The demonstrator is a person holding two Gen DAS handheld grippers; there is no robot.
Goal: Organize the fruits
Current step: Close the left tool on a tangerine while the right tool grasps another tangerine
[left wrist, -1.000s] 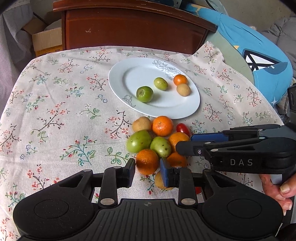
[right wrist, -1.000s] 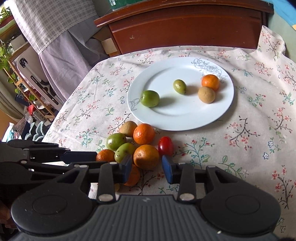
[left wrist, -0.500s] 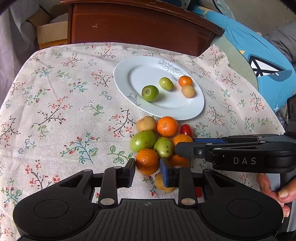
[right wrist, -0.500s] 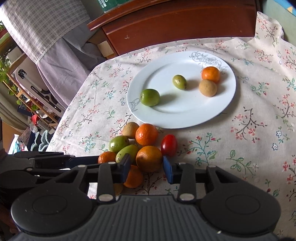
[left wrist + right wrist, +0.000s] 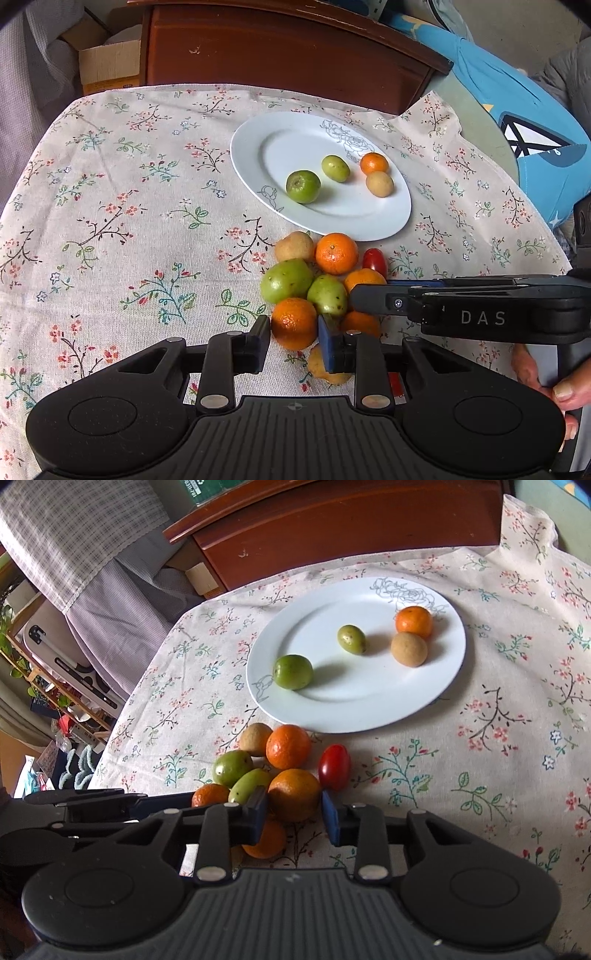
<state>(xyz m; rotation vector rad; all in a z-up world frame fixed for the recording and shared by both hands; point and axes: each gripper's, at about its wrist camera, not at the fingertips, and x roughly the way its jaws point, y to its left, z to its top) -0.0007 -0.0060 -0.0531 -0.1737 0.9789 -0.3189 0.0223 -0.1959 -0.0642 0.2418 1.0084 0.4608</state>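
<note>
Left wrist: my left gripper [image 5: 293, 338] fingers apart around near mandarin [image 5: 293, 323]; right gripper [image 5: 294, 812] likewise. Soft, light; grip mid-girth.

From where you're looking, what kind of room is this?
Probably a lived-in home, perhaps a bedroom or living area: a floral tablecloth under a white plate of fruit, dark wooden furniture behind the table, and a cluttered shelf with houseplants off to one side.

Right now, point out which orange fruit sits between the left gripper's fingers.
The orange at the near-left edge of the pile, framed by the left gripper. The other oranges lie farther back or right; one is on the plate.
</note>
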